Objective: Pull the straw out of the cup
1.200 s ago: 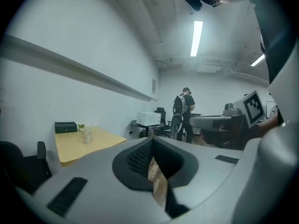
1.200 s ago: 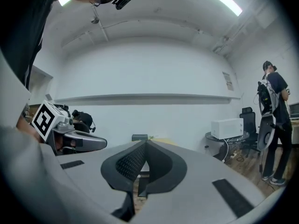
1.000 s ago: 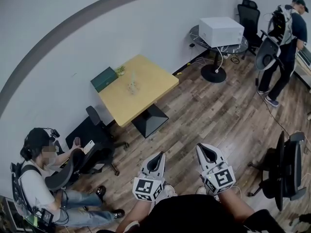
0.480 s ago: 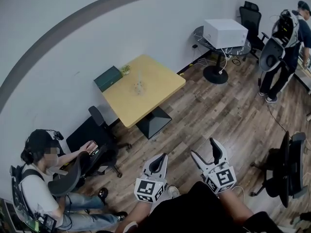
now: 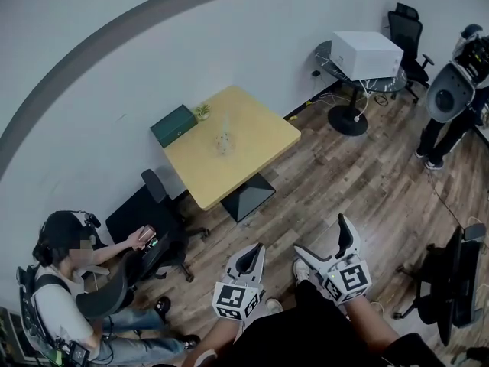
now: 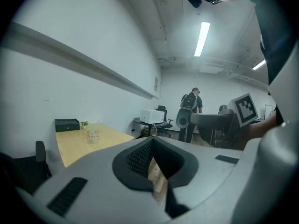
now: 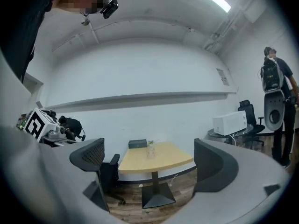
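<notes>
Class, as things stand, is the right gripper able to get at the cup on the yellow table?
Probably not yet: the cup stands on the table, well across the floor from the right gripper, whose fingers are opening, empty.

A clear glass cup (image 5: pixel 223 141) stands on a matt light-wood table (image 5: pixel 256 147) above a dark wood-plank floor (image 5: pixel 359 182).

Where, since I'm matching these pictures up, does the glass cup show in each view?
Head view: cup on the yellow table, upper centre.
Left gripper view: cup at middle left, on the table.
Right gripper view: cup at centre, on the table.
Shared landmark: the dark box at the table's wall edge, near the cup.
</notes>
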A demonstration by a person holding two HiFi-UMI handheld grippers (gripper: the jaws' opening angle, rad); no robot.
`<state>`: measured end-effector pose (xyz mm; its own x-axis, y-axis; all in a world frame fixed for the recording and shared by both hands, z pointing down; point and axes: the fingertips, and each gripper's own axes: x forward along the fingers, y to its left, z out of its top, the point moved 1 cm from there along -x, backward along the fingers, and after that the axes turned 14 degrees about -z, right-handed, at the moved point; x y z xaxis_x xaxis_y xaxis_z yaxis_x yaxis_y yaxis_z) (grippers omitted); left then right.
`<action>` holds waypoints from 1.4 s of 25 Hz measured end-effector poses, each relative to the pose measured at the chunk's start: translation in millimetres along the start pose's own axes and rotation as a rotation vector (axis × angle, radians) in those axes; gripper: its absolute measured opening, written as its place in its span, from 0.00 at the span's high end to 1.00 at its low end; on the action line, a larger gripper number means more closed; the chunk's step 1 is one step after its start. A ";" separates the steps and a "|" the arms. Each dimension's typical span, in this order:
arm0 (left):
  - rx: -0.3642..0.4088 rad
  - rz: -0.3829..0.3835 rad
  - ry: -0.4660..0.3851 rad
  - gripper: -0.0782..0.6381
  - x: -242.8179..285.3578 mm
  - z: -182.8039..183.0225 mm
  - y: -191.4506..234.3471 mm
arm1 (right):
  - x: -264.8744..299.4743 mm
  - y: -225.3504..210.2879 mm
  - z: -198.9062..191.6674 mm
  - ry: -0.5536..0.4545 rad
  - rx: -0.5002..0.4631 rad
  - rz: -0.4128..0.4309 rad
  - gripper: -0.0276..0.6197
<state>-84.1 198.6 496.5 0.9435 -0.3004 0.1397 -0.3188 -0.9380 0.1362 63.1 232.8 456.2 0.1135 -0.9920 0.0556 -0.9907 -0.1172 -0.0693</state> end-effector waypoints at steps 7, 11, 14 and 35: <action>0.018 0.023 -0.003 0.87 50.6 18.5 34.3 | 65.7 -20.5 6.2 0.014 -0.004 0.074 0.04; 0.023 0.057 0.006 0.87 74.2 25.5 58.2 | 102.9 -31.4 5.7 0.024 0.004 0.115 0.04; 0.020 0.090 0.007 0.87 89.5 31.9 72.5 | 126.7 -38.1 8.1 0.029 0.001 0.155 0.04; -0.047 0.284 0.009 0.87 127.1 35.9 141.8 | 233.0 -49.4 4.8 0.089 0.022 0.353 0.04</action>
<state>-6.2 21.2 498.4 0.8153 -0.5479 0.1871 -0.5739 -0.8076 0.1358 138.9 7.2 467.7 -0.2435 -0.9636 0.1104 -0.9656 0.2301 -0.1214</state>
